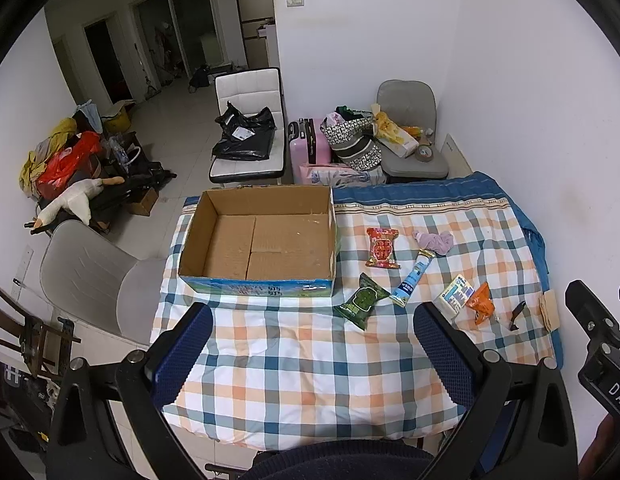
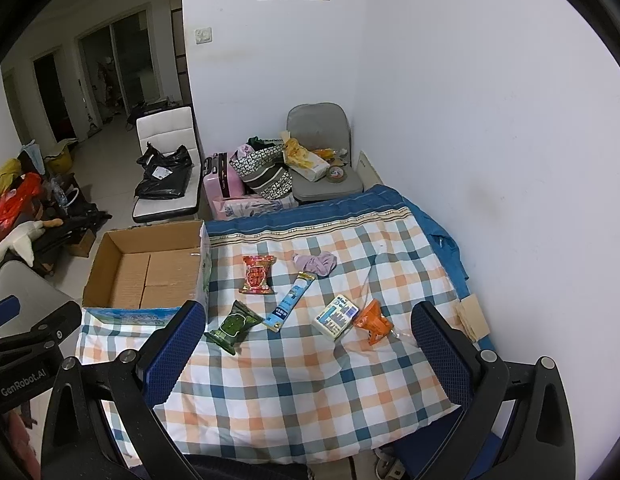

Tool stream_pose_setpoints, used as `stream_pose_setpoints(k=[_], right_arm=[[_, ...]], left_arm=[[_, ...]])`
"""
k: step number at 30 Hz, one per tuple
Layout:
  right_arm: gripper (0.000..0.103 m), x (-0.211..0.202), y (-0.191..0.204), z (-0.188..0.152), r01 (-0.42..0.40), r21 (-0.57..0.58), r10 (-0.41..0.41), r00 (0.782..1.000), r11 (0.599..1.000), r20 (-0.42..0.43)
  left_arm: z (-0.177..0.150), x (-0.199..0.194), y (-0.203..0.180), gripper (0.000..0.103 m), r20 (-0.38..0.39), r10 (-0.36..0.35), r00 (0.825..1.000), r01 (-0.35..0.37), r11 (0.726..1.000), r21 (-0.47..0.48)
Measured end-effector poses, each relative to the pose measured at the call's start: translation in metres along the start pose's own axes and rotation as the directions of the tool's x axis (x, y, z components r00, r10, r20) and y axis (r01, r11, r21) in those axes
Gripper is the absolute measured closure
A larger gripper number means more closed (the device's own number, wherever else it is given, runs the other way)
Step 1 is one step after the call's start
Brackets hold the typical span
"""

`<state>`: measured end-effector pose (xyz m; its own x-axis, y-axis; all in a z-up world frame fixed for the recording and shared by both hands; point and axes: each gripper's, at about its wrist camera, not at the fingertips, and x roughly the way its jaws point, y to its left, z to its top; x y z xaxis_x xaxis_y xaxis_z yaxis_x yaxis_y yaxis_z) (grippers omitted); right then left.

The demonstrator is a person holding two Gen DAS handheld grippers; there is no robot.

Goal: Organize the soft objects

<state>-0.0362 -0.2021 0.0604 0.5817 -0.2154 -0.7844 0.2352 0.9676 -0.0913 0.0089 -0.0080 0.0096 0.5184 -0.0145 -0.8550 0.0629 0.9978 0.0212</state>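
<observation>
Grippers [image 1: 314, 344] [image 2: 305, 344] agape; box [image 1: 213, 210] empty; packets [image 2: 233, 326] beside.

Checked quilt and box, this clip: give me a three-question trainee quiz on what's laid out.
1. True or false: the cardboard box is empty.
2. Which packet lies nearest the box: A green packet, B orange packet, C red packet?
3. What state are the left gripper and right gripper in?

Key: 1 true; 2 A; 3 both open, holding nothing, above the quilt.
</observation>
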Motion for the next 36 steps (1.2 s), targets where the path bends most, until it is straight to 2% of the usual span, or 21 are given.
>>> stream_pose_setpoints(k=[12,15,17,20,24,27,31,32,34,36], right_arm=[[0.000,-0.001,-0.002,0.002,-0.011,0.003,0.011,1.000,1.000,0.001],[0.000,0.005,-0.007,0.003,-0.025,0.023,0.026,1.000,0.999,-0.012],[0.000,0.019,-0.018,0.003,-0.043,0.052,0.045,0.998,0.998,-0.036],[0.000,0.052,-0.045,0.004,-0.037,0.112,0.046,0.996,0.993,-0.079],[0.000,0.110,-0.092,0.001,-0.003,0.207,0.036,0.987,0.978,-0.156],[0.000,0.177,-0.126,-0.005,0.011,0.279,0.068,0.960,0.960,-0.270],[0.000,0.282,-0.150,-0.028,-0.006,0.356,0.165,0.894,0.934,-0.417],[0.000,0.302,-0.149,-0.033,0.002,0.364,0.171,0.880,0.931,-0.443],[0.000,0.359,-0.145,-0.050,0.005,0.398,0.219,0.829,0.917,-0.515],[0.000,0.399,-0.139,-0.062,0.013,0.427,0.250,0.793,0.904,-0.556]], left_arm=[[0.002,-0.001,-0.001,0.000,0.004,-0.004,1.000,0.004,1.000,0.003],[0.013,0.003,-0.009,0.000,0.016,-0.016,1.000,0.015,1.000,0.025],[0.023,0.016,-0.018,0.000,0.014,-0.026,1.000,0.025,0.999,0.040],[0.034,0.055,-0.038,0.000,-0.012,-0.036,0.999,0.037,0.997,0.070],[0.051,0.134,-0.073,0.000,-0.122,-0.041,0.992,0.057,0.990,0.130],[0.057,0.194,-0.100,0.000,-0.219,-0.040,0.975,0.075,0.985,0.155],[0.061,0.268,-0.133,0.000,-0.308,-0.021,0.951,0.081,0.979,0.185],[0.065,0.291,-0.142,0.001,-0.343,-0.018,0.939,0.089,0.977,0.191],[0.066,0.325,-0.155,0.004,-0.389,-0.003,0.921,0.087,0.976,0.198],[0.066,0.355,-0.164,0.004,-0.428,-0.003,0.904,0.094,0.977,0.193]])
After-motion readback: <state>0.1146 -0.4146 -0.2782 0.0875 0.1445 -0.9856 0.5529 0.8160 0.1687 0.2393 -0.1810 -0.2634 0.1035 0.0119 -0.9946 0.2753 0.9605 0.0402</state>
